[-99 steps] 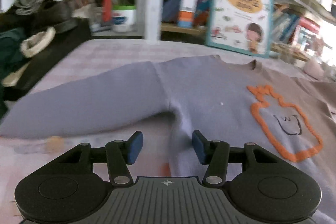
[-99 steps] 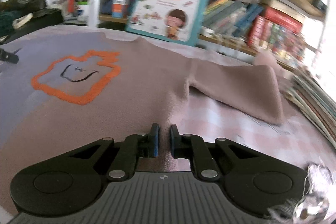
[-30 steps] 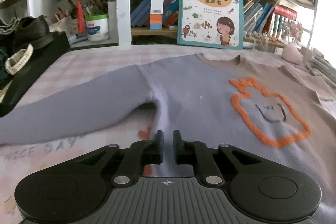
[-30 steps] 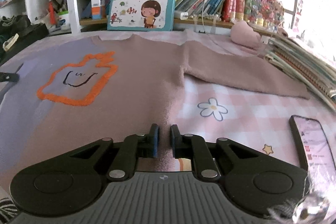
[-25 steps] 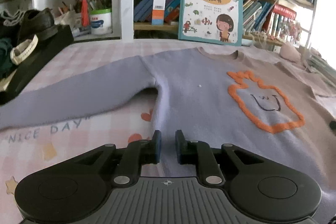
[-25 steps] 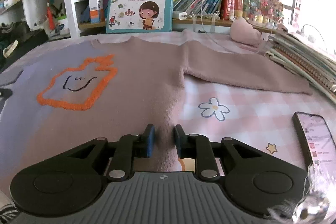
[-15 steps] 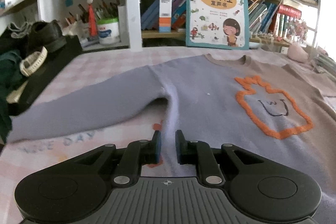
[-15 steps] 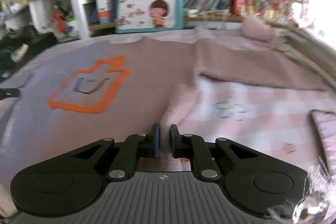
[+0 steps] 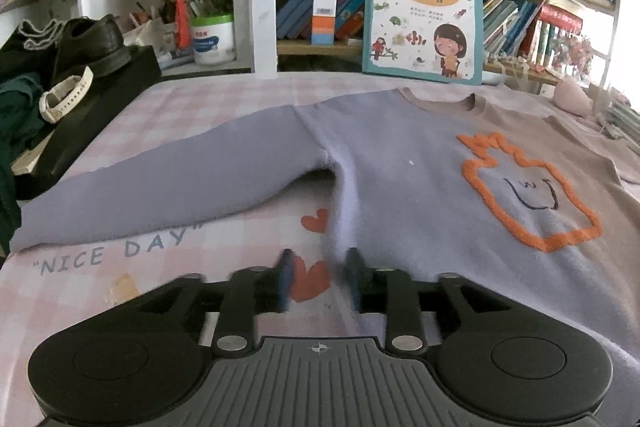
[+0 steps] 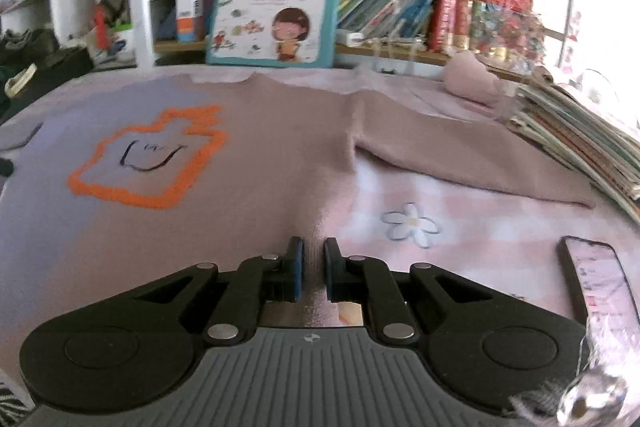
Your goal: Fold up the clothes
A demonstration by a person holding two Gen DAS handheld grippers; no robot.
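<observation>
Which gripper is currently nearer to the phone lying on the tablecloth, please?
Right. The right gripper, pinching the sweater hem, has the phone just off to its right. The left gripper is at the sweater's opposite side; its view shows no phone.

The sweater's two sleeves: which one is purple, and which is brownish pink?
The sleeve in front of the left gripper is purple, pointing toward the black shoe box. The other sleeve, ahead of the right gripper, is brownish pink, reaching toward the stacked books.

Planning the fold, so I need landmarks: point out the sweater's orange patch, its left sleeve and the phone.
orange patch [image 9: 532, 193], left wrist view, face inside the outline.
left sleeve [image 9: 168, 187], left wrist view, middle of the sleeve.
phone [image 10: 600, 281], right wrist view, lit screen.
</observation>
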